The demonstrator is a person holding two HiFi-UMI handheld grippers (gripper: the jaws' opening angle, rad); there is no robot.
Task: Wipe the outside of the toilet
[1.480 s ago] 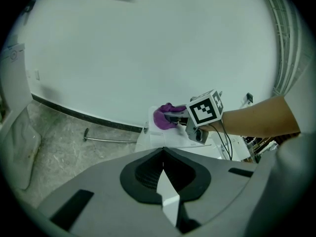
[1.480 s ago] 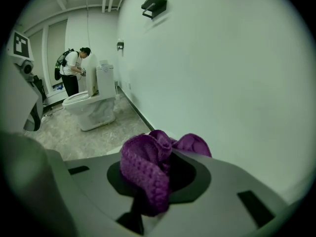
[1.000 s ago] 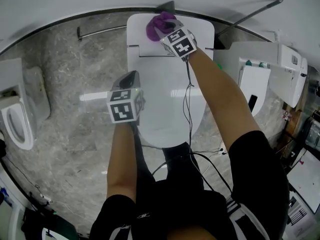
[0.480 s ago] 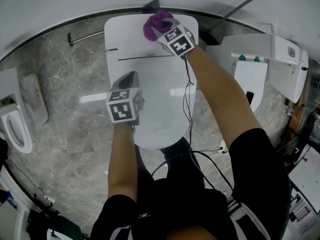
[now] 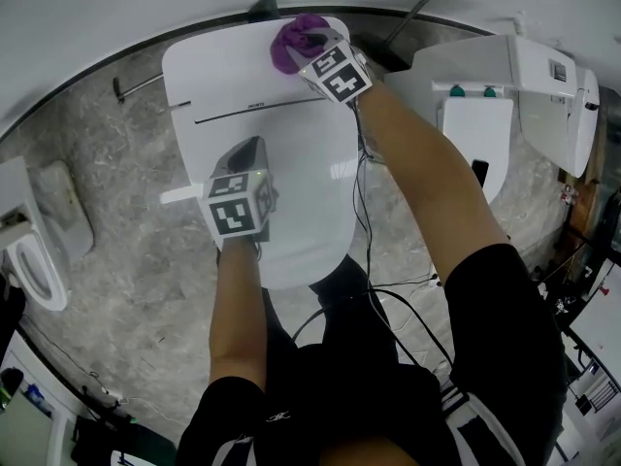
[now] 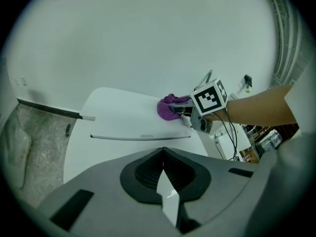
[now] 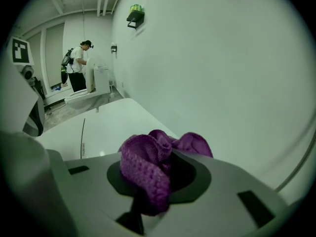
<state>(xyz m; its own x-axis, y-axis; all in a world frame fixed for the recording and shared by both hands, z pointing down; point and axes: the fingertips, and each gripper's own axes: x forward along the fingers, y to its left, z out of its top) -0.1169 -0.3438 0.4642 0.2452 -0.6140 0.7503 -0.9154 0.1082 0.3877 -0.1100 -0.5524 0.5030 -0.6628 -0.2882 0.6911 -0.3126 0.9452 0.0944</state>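
Note:
The white toilet (image 5: 291,192) stands in front of me with its lid down. A purple cloth (image 5: 291,45) rests on the flat rear top (image 5: 218,76) near the back right edge, against the wall. My right gripper (image 5: 309,51) is shut on that purple cloth (image 7: 143,157), which bunches out of the jaws of the right gripper (image 7: 158,158). My left gripper (image 5: 249,151) hovers over the lid's left part, shut with nothing in it. In the left gripper view, the left gripper (image 6: 163,152) faces the toilet's rear top (image 6: 123,117), the cloth (image 6: 169,107) and the right gripper's marker cube (image 6: 210,97).
A second white toilet unit (image 5: 505,76) stands close on the right, another (image 5: 39,231) on the left. Cables (image 5: 364,260) hang from the right gripper over the lid. Grey marble floor (image 5: 126,289) surrounds the toilet. A person (image 7: 79,65) stands far off.
The right gripper has dragged the purple cloth rightward along the toilet's rear top. The head view has swung, so the toilet sits further left. The left gripper stays over the lid.

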